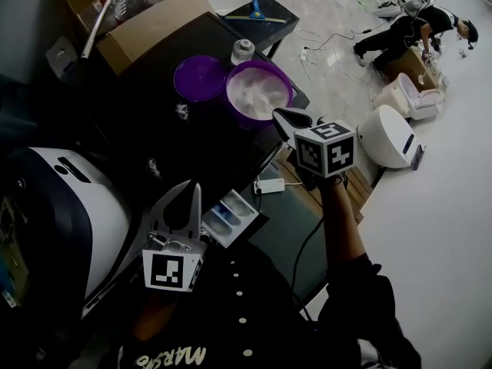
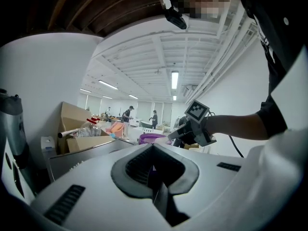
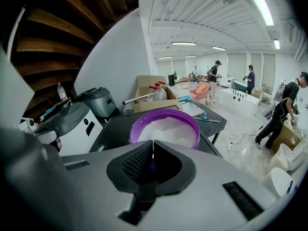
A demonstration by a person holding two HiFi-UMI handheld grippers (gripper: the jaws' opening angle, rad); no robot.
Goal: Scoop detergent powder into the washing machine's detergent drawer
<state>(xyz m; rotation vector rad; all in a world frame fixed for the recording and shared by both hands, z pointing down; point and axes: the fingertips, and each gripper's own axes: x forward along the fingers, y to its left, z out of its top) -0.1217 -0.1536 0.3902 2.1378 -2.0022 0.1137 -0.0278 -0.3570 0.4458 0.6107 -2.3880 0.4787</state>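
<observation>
Detergent powder (image 1: 257, 96), white and heaped, fills a purple tub (image 1: 287, 85) that stands open near the right edge of the black tabletop (image 1: 154, 121). Just beside the tub on its left lies 1 round purple lid (image 1: 198, 78), flat on the tabletop, and a small capped jar (image 1: 243, 51) stands behind the 2 of them. A cardboard box (image 1: 146, 25) sits at the far end.

The right hand-held gripper (image 1: 286, 117) hangs at the tub's near rim, tilted down toward the powder, with its jaws closed tip to tip. A sliver of purple shows in the hollow behind the tips in the right gripper view; it may be only the tub seen through the gap, and I cannot tell whether a scoop is held.

The left hand-held gripper (image 1: 192, 189) is lower and nearer the person, its jaws also together with nothing between them. It points past the white washing machine (image 1: 69, 214), just beside the detergent drawer (image 1: 229, 217), which is pulled out and shows its compartments, well apart from the tub.
</observation>
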